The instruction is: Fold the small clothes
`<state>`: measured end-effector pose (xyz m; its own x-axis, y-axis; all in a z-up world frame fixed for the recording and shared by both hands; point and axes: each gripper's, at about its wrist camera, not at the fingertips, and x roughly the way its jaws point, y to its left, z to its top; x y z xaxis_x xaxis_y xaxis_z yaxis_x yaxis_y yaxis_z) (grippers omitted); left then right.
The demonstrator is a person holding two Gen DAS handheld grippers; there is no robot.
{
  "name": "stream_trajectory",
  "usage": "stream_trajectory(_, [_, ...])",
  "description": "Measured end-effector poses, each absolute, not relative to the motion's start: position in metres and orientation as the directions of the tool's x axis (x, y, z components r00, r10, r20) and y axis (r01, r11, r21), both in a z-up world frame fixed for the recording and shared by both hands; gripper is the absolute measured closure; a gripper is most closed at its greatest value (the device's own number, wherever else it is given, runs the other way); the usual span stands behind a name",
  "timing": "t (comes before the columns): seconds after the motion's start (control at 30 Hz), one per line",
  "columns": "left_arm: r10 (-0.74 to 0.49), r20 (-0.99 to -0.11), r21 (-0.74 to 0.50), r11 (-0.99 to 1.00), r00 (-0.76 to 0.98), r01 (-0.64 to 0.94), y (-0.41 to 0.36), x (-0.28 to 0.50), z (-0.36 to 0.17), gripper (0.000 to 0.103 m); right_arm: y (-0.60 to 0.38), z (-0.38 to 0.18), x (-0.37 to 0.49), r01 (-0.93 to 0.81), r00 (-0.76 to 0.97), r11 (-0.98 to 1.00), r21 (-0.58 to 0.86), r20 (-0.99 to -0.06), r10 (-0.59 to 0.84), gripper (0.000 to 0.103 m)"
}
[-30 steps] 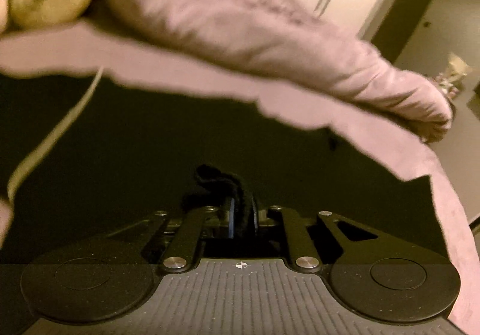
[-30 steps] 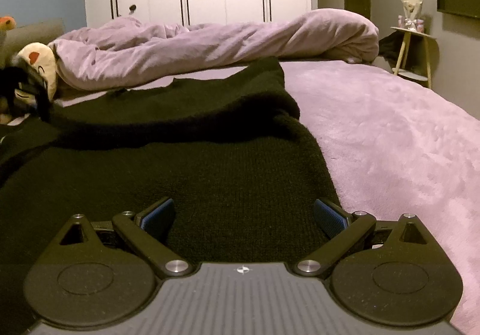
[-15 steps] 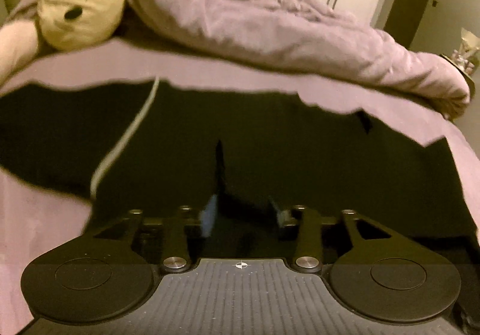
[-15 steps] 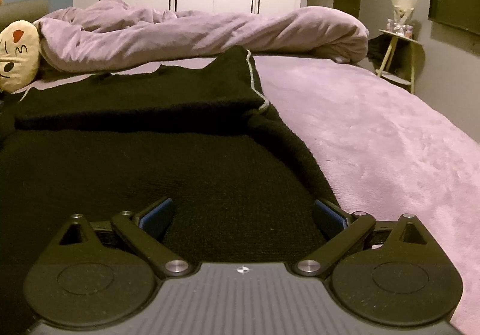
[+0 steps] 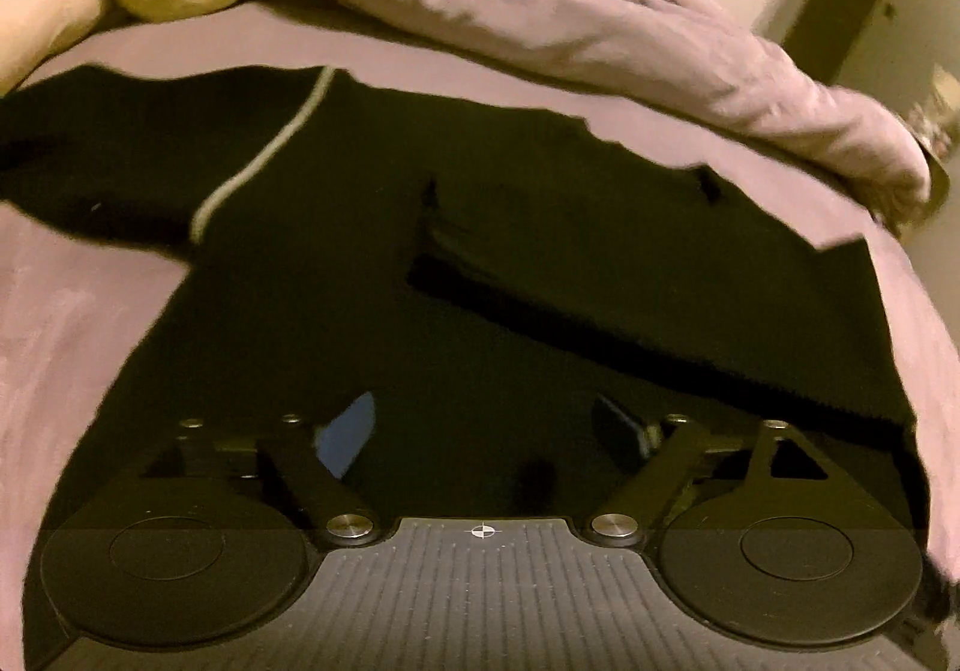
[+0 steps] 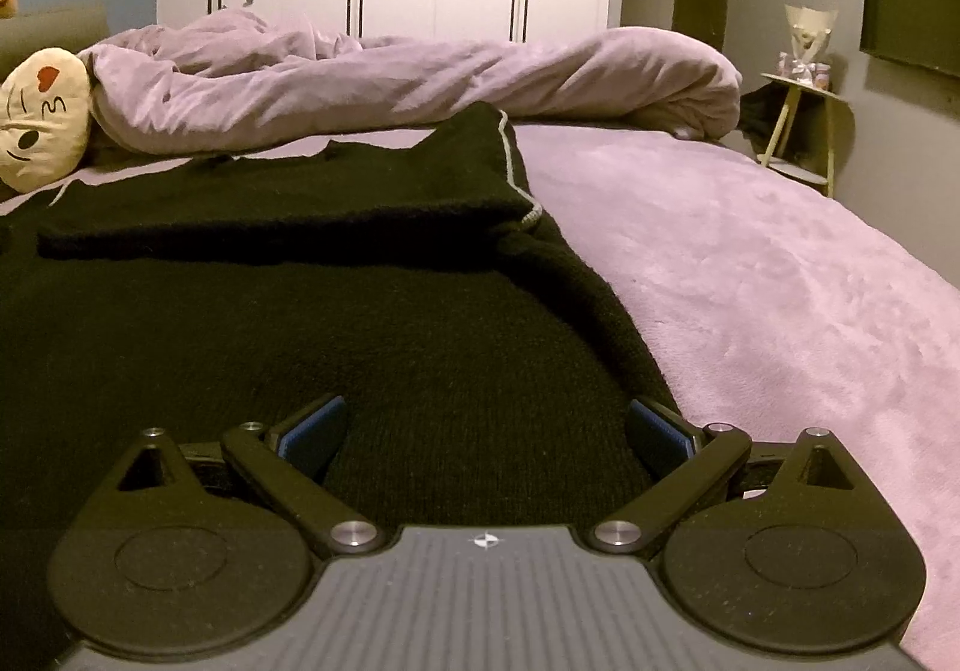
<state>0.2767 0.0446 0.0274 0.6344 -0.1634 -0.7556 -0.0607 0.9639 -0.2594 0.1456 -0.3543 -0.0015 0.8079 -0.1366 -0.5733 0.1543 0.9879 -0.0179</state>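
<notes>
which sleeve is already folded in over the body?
The right-hand sleeve by the right claw: it lies across the sweater's body. The other sleeve lies spread sideways on the bedspread.

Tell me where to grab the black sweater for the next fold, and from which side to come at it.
Probably take the black sweater at its near hem, just ahead of the open right tongs, coming in low from the near side. That edge lies flat and single-layered on the bed, while the far part already carries a folded-over sleeve, so lifting the hem carries it toward that fold.
</notes>
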Motion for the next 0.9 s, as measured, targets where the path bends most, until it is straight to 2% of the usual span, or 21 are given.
stream_trajectory(0.1, [-0.154, -0.749, -0.32, 0.936, 0.645, -0.149, 0.077, 0.281, 0.026, 0.009, -0.356, -0.002, 0.144, 0.152, 0.812, 0.988, -0.012, -0.568, -0.132, 0.004])
stream_trajectory(0.27, [-0.166, -0.717, -0.487, 0.815, 0.677, -0.316, 0.157, 0.281, 0.015, 0.008, -0.357, -0.003, 0.143, 0.15, 0.817, 0.989, -0.002, -0.562, -0.125, 0.004])
stream_trajectory(0.47, [-0.072, -0.665, -0.583, 0.673, 0.743, -0.456, 0.266, 0.284, 0.007, 0.011, -0.357, -0.004, 0.144, 0.152, 0.818, 0.988, -0.008, -0.56, -0.13, 0.004])
stream_trajectory(0.6, [-0.021, -0.628, -0.66, 0.544, 0.778, -0.518, 0.344, 0.295, -0.008, 0.023, -0.354, -0.005, 0.145, 0.158, 0.815, 0.987, -0.026, -0.561, -0.145, 0.004])
stream_trajectory(0.77, [-0.002, -0.59, -0.732, 0.425, 0.808, -0.533, 0.414, 0.316, -0.032, 0.031, -0.348, -0.006, 0.149, 0.17, 0.809, 0.984, -0.057, -0.562, -0.173, 0.004])
stream_trajectory(0.9, [-0.034, -0.564, -0.77, 0.383, 0.825, -0.51, 0.442, 0.333, -0.049, 0.056, -0.346, -0.006, 0.151, 0.177, 0.804, 0.981, -0.074, -0.564, -0.188, 0.004])
